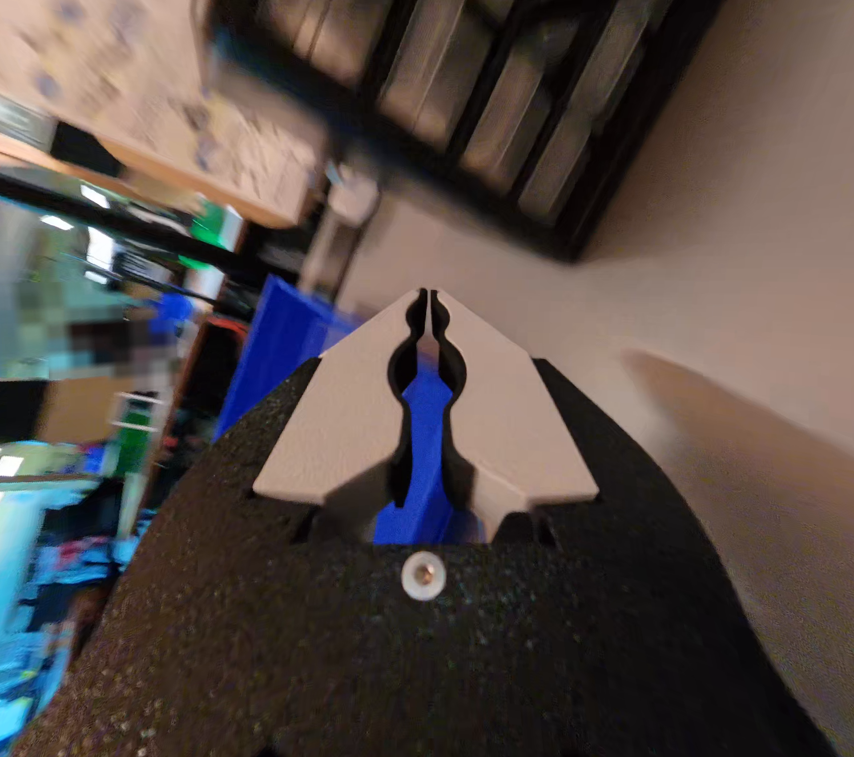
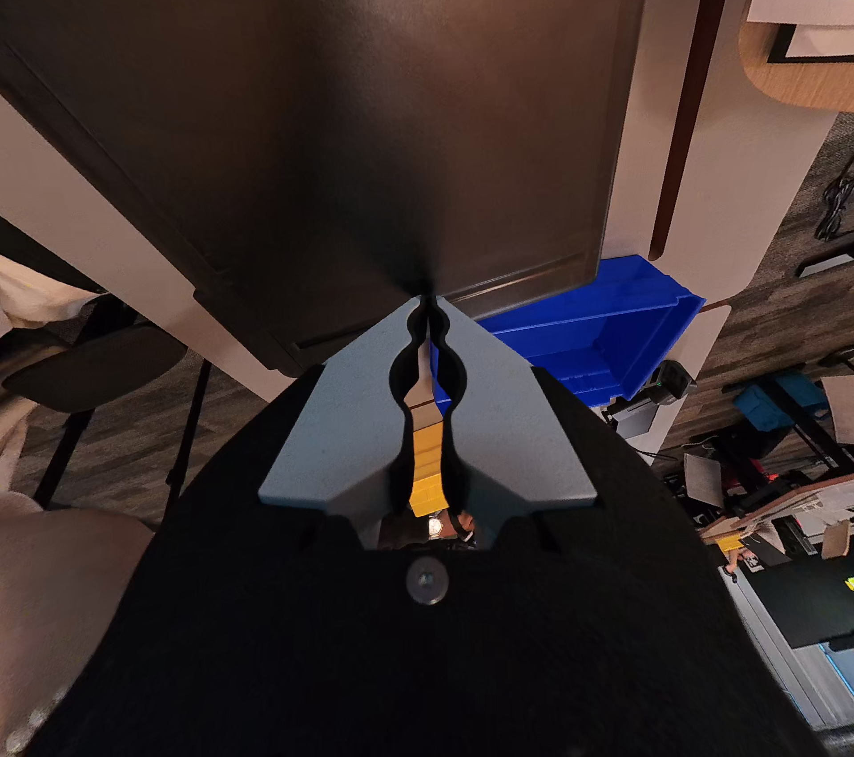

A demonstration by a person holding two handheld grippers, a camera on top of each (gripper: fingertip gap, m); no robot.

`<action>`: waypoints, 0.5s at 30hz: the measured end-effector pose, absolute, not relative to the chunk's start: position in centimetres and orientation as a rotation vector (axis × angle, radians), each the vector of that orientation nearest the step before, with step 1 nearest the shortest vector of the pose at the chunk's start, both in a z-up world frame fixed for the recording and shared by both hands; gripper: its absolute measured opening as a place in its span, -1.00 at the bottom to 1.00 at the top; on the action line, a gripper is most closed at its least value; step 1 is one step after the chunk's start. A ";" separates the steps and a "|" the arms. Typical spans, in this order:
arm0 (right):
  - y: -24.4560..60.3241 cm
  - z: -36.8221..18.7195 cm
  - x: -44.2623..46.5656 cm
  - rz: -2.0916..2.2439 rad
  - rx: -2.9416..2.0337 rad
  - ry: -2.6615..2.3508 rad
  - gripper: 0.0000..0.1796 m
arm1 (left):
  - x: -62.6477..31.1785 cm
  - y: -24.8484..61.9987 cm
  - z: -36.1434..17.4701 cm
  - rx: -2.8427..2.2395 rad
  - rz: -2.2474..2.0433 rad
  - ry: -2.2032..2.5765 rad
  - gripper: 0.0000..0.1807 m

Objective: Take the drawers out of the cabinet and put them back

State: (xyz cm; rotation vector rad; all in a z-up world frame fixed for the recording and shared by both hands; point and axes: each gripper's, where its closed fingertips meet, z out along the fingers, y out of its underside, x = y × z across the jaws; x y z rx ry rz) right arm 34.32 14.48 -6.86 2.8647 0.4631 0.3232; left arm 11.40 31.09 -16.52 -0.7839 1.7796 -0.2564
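The black cabinet (image 1: 573, 226) stands on a white table (image 1: 693, 272) and shows blurred at the upper right of the left wrist view, with several translucent grey drawers (image 1: 439, 55) in its slots. My left gripper (image 1: 426, 293) is shut and empty, held apart from the cabinet front. In the right wrist view a plain black outer panel of the cabinet (image 2: 323, 87) fills the upper frame. My right gripper (image 2: 427, 300) is shut, with its tips against that panel near its edge. No drawer shows in that view.
A blue plastic bin (image 1: 277, 355) sits at the table's edge beside the cabinet; it also shows in the right wrist view (image 2: 600, 342). A dark chair (image 2: 92, 365) stands by the table. Shelves and clutter lie beyond on the floor. A yellow block (image 2: 427, 471) shows below.
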 end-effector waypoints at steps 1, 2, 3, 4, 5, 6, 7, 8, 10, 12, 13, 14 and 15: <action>14.5 -6.9 34.3 0.320 2.865 0.461 -1.00 | 10.2 33.5 -16.4 -0.865 -0.252 1.864 -0.99; 14.5 -6.9 34.3 0.318 2.863 0.458 -1.00 | 9.1 36.3 -16.1 -0.939 -0.214 1.923 -0.97; 14.5 -6.9 34.3 0.317 2.860 0.453 -1.00 | 8.3 39.2 -15.7 -0.991 -0.158 1.971 -1.00; 14.5 -6.9 34.3 0.319 2.855 0.448 -1.00 | 7.6 41.7 -15.7 -1.030 -0.114 2.029 -1.00; 14.5 -6.9 34.3 0.325 2.849 0.445 -1.00 | 7.1 44.0 -15.7 -1.067 -0.088 2.076 -1.00; 14.5 -6.9 34.3 0.334 2.843 0.446 -1.00 | 7.0 45.9 -15.7 -1.103 -0.077 2.111 -1.00; 14.5 -6.9 34.3 0.342 2.835 0.451 -1.00 | 6.9 47.3 -16.0 -1.135 -0.079 2.153 -1.00; 14.5 -6.9 34.3 0.348 2.829 0.455 -1.00 | 6.9 48.5 -16.4 -1.161 -0.078 2.197 -1.00; 14.5 -6.9 34.3 0.350 2.823 0.457 -1.00 | 7.0 50.6 -17.8 -1.187 -0.044 2.284 -1.00; 14.5 -6.9 34.3 0.338 2.824 0.452 -1.00 | 7.1 51.8 -19.7 -1.189 -0.016 2.374 -1.00; 14.5 -6.9 34.3 0.331 2.828 0.451 -1.00 | 7.2 52.2 -20.6 -1.186 -0.006 2.409 -1.00; 14.5 -6.9 34.3 0.323 2.834 0.452 -1.00 | 7.2 52.6 -21.5 -1.185 0.006 2.444 -1.00; 14.5 -6.9 34.3 0.316 2.840 0.452 -1.00 | 7.1 53.0 -22.3 -1.191 0.022 2.467 -1.00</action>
